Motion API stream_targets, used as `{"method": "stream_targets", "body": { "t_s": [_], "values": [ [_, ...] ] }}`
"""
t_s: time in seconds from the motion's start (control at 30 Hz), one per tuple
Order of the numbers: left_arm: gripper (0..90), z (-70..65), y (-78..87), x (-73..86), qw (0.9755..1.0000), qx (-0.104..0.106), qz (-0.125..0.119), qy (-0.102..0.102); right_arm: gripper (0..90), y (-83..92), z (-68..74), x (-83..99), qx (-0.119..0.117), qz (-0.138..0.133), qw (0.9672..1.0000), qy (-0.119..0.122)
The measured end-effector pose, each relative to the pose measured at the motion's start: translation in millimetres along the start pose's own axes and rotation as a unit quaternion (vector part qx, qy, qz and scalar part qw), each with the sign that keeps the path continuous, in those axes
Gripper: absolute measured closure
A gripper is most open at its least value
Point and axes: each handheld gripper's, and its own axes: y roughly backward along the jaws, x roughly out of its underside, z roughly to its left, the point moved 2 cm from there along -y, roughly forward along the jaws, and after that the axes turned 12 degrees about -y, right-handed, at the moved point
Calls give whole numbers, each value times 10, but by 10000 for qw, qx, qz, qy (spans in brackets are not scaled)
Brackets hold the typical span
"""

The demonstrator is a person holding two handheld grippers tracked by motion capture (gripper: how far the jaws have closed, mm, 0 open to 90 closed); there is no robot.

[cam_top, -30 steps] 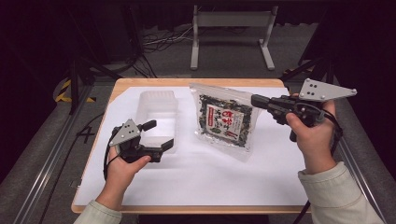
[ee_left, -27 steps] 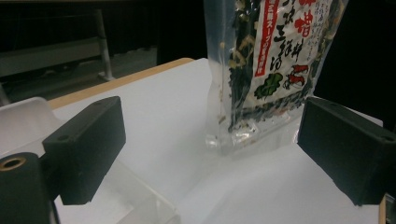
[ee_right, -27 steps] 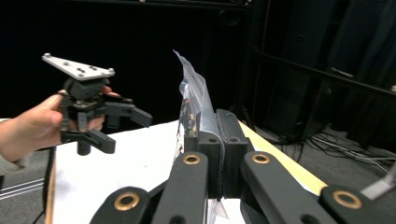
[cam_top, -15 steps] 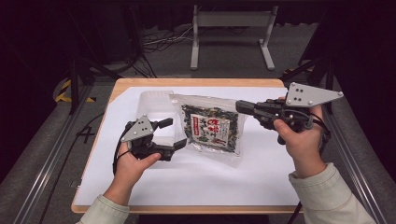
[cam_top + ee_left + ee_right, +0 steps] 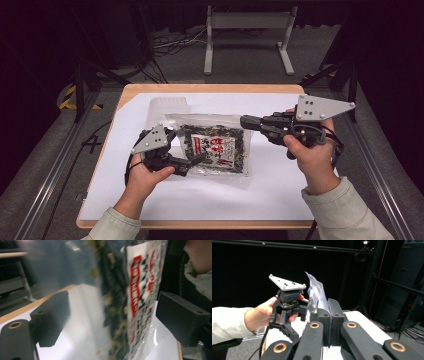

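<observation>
The right gripper (image 5: 246, 122) pinches the seaweed bag (image 5: 215, 148) by its edge above the table (image 5: 150, 210); the left gripper (image 5: 197, 161), jaws spread around it, probably needs to close next

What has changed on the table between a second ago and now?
The right hand-held gripper, shut on the seaweed bag, has carried it leftward and toward the person. The left hand-held gripper has moved right to meet it; its jaws, which have just been opening, now straddle the bag's edge without pressing. The clear plastic container and the white sheet stayed put.
</observation>
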Motion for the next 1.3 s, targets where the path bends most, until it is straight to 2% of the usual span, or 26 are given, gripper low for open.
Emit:
{"method": "stream_targets", "body": {
  "t_s": [0.07, 0.17, 0.23, 0.3, 0.37, 0.47, 0.6, 0.77, 0.8, 0.9, 0.93, 0.97, 1.0, 1.07, 1.13, 1.2, 1.3],
  "values": [
    [134, -27, -25, -3, 9999, 60, 25, -106, 900, -16, -5, 8, -41, -5, 10000, -20],
    [130, -42, -34, -2, 9998, 27, 49, -204, 900, -37, -22, 25, -126, -39, 9999, -91],
    [155, -44, -25, -3, 9997, 53, -21, -217, 900, -35, -39, 34, -154, -95, 9997, -147],
    [237, -50, -8, -6, 9995, 29, -39, -305, 900, -33, -57, 46, -182, -162, 9995, -220],
    [284, -54, 0, -13, 9995, 104, -51, -286, 900, -43, -76, 70, -185, -205, 9993, -265],
    [404, -67, 18, -29, 9990, 155, -19, -427, 900, -54, -99, 102, -214, -251, 9989, -322],
    [555, -87, 30, -44, 9982, 381, -43, -454, 900, -67, -103, 118, -161, -260, 9992, -270],
    [595, -98, 46, -63, 9980, 478, -15, -411, 898, -60, -97, 112, -119, -262, 9993, -223],
    [602, -96, 51, -64, 9979, 471, -4, -454, 892, -62, -97, 113, -112, -252, 9994, -218],
    [643, -109, 73, -81, 9977, 454, -48, -510, 822, -63, -113, 117, -36, -220, 9996, -187],
    [660, -112, 79, -95, 9977, 442, -130, -498, 790, -62, -117, 119, -8, -223, 9996, -177],
    [688, -112, 96, -107, 9977, 557, -262, -284, 744, -62, -123, 120, 34, -228, 9996, -152],
    [718, -108, 107, -120, 9981, 422, -239, -374, 702, -60, -129, 121, 113, -218, 9996, -113],
    [718, -102, 115, -133, 9981, 371, -201, -455, 685, -54, -130, 122, 76, -243, 9996, -141],
    [719, -96, 120, -145, 9981, 361, -205, -446, 617, -55, -130, 127, 133, -207, 9996, -116],
    [719, -100, 112, -152, 9981, 381, -215, -436, 597, -54, -129, 128, 147, -206, 9996, -111],
    [719, -94, 110, -163, 9982, 372, -218, -418, 510, -25, -132, 129, 266, -236, 9993, -67]
  ]
}}
